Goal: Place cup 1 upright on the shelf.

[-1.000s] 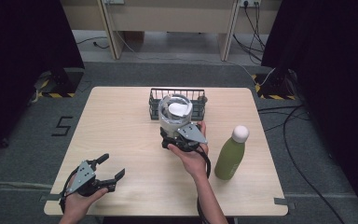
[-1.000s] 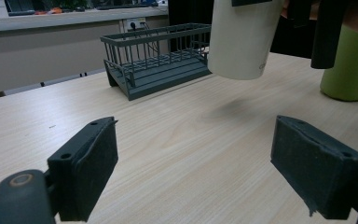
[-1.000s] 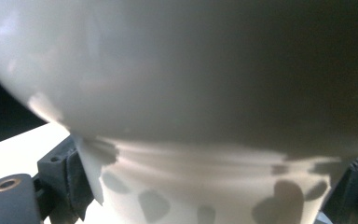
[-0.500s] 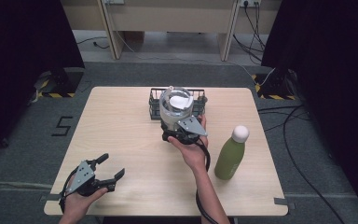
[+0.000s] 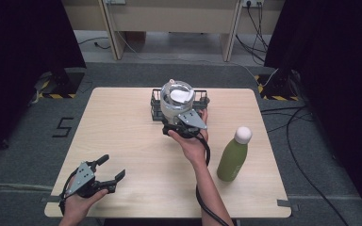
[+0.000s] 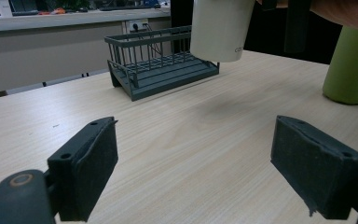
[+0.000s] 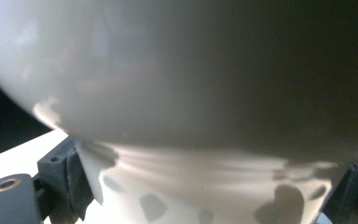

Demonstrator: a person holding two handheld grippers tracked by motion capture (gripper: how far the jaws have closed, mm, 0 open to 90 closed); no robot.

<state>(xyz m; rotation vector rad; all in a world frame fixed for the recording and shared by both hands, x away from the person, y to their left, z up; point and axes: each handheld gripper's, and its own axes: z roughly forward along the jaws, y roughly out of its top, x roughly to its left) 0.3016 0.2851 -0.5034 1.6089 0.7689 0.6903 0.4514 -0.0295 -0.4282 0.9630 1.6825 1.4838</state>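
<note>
My right gripper [image 5: 178,120] is shut on a white cup [image 5: 176,100] and holds it upright in the air, just in front of and partly over a dark wire rack [image 5: 201,97]. In the right gripper view the cup's wall [image 7: 191,93] sits between both pads. The left gripper view has the cup's base [image 6: 219,28] hanging above the table beside the rack [image 6: 158,70]. My left gripper [image 5: 111,168] rests at the table's front left, jaws open with nothing between them [image 6: 196,172].
A tall green bottle [image 5: 233,155] with a white cap stands at the right of the wooden table [image 5: 122,127]; its side is at the right in the left gripper view [image 6: 349,65]. Dark floor and cables surround the table.
My right gripper has carried the cup farther from the person, toward the rack, and a little higher. The left gripper has stayed where it was.
</note>
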